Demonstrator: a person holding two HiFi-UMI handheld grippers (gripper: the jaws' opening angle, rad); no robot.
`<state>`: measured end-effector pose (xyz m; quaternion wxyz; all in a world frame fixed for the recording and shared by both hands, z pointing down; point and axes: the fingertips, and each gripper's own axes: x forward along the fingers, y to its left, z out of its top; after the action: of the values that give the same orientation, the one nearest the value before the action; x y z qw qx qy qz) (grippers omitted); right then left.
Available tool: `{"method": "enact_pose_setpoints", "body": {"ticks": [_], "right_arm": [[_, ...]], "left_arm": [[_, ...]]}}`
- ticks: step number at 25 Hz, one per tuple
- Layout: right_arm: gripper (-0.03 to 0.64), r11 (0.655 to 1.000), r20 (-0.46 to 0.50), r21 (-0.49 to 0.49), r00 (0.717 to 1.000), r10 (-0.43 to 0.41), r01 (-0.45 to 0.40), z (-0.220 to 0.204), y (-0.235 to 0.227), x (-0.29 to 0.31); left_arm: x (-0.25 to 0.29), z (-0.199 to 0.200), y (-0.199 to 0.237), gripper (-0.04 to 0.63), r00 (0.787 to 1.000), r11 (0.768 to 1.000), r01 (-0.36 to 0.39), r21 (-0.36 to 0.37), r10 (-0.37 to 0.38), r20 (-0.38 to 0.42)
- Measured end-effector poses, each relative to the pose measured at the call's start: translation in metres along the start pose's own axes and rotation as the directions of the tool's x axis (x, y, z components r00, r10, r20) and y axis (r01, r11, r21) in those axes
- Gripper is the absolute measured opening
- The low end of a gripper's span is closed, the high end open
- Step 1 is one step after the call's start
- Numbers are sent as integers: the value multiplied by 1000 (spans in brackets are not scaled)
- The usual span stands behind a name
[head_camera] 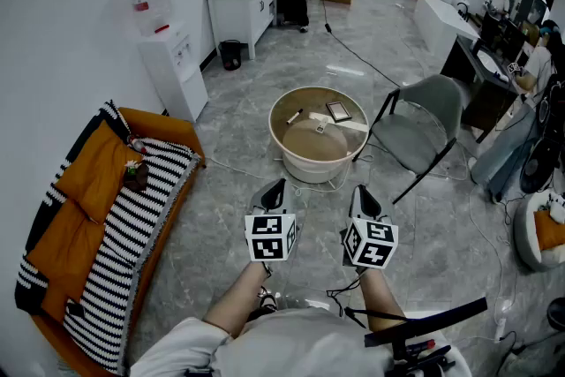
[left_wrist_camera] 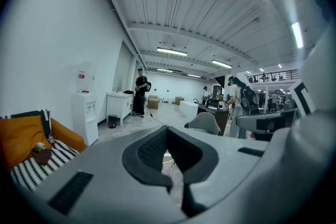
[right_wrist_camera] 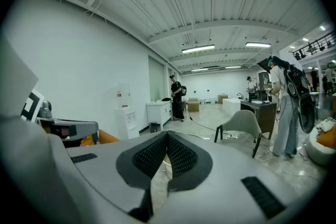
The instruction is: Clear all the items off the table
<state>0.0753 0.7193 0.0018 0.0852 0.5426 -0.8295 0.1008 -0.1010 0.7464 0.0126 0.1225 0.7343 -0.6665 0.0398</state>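
You look into a bright, evenly lit hall under white ceiling light strips [left_wrist_camera: 172, 52]. The glossy grey floor [head_camera: 346, 71] carries pale glare patches. Both gripper views bend strongly toward dark, rounded corners, and their close foreground looks soft and out of focus.

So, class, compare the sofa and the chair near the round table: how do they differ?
The sofa is orange under a striped blanket; the chair is plain grey. The sofa stands against the wall, left of the table; the chair stands right of it. The sofa is long, the chair narrow. Both are seats.
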Motion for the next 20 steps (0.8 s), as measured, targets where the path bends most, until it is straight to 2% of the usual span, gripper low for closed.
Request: {"method": "enact_pose_setpoints", "body": {"ticks": [10, 20], "right_arm": [[25, 1000, 19, 13, 1000, -23, 23, 7, 20, 34], [25, 996, 15, 54, 997, -79, 78, 1, 45, 56]], "left_arm": [[24, 6, 38, 0, 1000, 1000, 24, 1, -24, 0], [39, 10, 66, 0, 995, 994, 100, 45, -99, -13]]}}
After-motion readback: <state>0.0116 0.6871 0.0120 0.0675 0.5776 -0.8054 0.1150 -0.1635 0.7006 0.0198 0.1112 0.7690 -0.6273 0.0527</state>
